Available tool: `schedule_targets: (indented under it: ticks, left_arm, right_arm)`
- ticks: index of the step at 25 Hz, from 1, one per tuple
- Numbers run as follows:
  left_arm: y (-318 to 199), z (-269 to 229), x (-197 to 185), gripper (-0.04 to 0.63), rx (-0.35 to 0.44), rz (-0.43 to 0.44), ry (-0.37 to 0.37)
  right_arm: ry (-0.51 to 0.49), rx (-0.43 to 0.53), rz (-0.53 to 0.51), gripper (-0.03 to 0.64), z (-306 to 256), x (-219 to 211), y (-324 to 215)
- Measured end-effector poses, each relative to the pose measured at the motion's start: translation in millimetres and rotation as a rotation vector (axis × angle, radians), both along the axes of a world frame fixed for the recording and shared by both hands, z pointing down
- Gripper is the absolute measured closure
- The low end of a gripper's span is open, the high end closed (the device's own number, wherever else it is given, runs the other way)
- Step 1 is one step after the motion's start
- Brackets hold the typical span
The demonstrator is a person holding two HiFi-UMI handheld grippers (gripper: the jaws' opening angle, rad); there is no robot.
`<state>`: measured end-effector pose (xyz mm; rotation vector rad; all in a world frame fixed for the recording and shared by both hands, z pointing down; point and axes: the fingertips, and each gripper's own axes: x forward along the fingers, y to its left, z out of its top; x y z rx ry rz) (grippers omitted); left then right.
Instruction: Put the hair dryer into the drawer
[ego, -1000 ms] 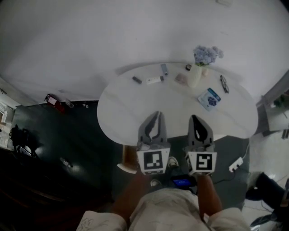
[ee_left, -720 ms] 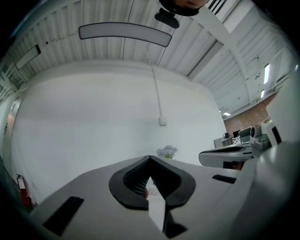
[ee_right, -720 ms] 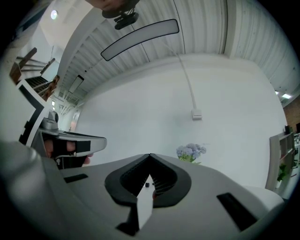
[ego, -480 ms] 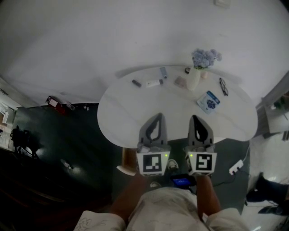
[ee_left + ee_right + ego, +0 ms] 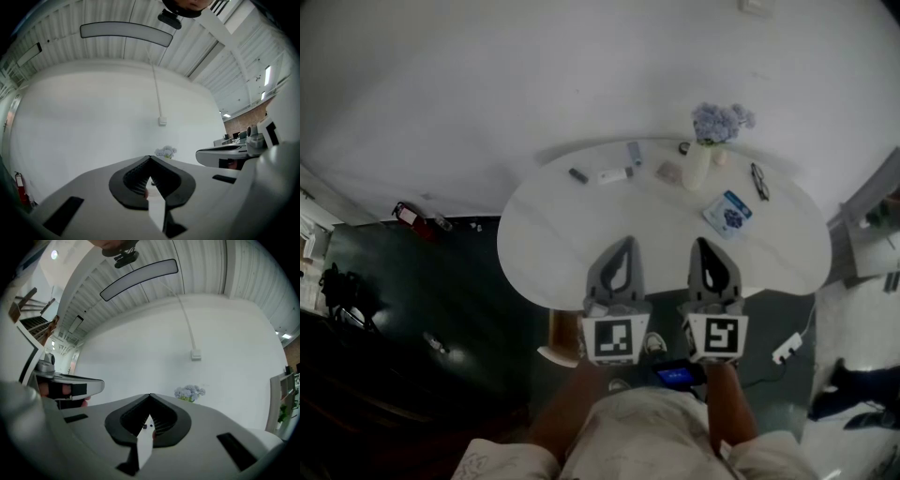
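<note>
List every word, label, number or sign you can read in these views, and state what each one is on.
No word or number can be read in any view.
On the blue-and-white packet on the white table: some print, too small to read.
On the blue-lit screen near the person's lap: too small and blurred to read.
On the cubes of the left gripper and right gripper: black-and-white square markers, not letters.

Head cam looked steeply down from high over the white table (image 5: 572, 234), with the left claw (image 5: 625, 244) and right claw (image 5: 705, 246) near the bottom. Each claw cam rode right behind its own jaws, facing level at the wall (image 5: 93, 122). All three caught the flower vase (image 5: 698, 161) (image 5: 165, 152) (image 5: 190, 393) at the table's far side.
</note>
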<state>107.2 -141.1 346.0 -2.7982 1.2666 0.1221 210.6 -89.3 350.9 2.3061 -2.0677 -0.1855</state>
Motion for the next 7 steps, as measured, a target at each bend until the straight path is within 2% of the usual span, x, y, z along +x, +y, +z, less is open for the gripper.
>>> schedule_targets:
  ticks: [7]
  left_arm:
    - [-5.3, 1.8, 4.2, 0.594, -0.028, -0.011, 0.012]
  right_arm:
    - [-0.010, -0.014, -0.002, 0.617, 0.3, 8.0, -2.9]
